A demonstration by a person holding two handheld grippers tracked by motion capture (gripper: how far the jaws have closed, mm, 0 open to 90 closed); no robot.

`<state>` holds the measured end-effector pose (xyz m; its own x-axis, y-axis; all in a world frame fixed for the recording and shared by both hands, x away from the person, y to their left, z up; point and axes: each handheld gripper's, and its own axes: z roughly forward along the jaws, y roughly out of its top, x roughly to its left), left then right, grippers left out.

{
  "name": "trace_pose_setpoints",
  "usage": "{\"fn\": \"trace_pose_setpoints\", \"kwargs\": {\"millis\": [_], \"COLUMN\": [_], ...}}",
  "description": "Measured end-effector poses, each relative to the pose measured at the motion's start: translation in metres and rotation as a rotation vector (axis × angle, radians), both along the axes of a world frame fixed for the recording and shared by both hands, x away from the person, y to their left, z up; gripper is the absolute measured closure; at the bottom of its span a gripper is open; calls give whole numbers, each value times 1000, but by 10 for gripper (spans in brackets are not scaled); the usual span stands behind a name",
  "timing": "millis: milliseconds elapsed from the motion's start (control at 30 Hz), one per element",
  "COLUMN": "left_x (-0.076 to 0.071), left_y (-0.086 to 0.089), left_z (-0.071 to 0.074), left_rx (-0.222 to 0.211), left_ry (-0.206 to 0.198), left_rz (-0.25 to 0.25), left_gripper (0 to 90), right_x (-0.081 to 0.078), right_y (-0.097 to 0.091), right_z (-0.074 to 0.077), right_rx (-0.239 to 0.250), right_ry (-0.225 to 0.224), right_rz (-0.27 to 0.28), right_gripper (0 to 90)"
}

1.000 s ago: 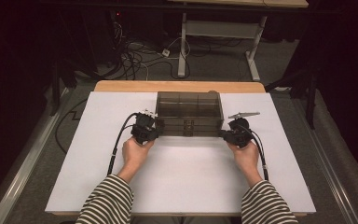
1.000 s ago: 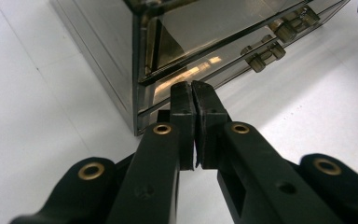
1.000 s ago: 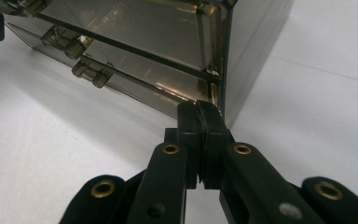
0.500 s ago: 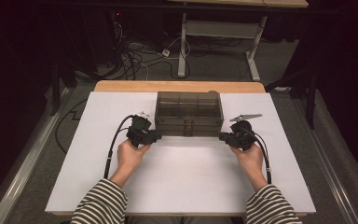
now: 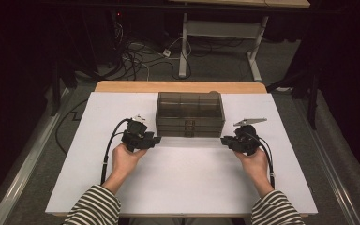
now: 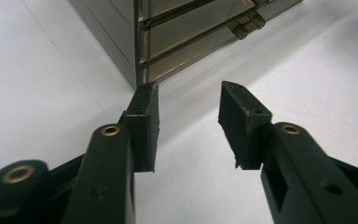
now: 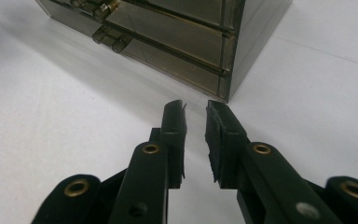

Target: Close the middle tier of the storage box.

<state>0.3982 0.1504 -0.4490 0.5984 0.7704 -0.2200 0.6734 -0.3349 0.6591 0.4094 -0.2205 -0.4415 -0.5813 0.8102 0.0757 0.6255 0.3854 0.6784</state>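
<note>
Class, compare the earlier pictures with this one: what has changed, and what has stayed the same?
Both tongs have drawn back from the drawer box. The left tongs slid outward; their jaws have just been opening, nothing between them. The right tongs have opened slightly, also empty. The box stayed put, drawers shut.

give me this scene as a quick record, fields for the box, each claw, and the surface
box: smoky clear drawer box, two drawers with small pull tabs, both shut, standing at the far middle of the table
left claw: by the box's front left corner, jaws apart and have just been opening, nothing between them
right claw: by the box's front right corner, jaws a narrow gap apart and have just been opening, nothing between them
surface: white table top
contact: neither claw touches the box
</note>
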Motion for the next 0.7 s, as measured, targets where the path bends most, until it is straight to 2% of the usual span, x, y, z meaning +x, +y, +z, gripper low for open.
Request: {"fn": "trace_pose_setpoints", "kwargs": {"millis": [100, 200, 333, 700], "left_x": [-3, -6, -12, -23], "left_y": [3, 5, 7, 16], "left_z": [0, 1, 3, 2], "left_rx": [-20, -7, -13, -16], "left_ry": [-5, -11, -32, -57], "left_rz": [3, 3, 3, 9], "left_gripper": [545, 528, 522, 487], "right_x": [-3, -6, -10, -20], "right_y": [-1, -3, -4, -11], "right_z": [2, 2, 2, 2], "right_rx": [4, 4, 6, 24], "right_ry": [-2, -8, -13, -24], "right_rz": [1, -1, 0, 6], "right_gripper": [749, 727, 705, 671]}}
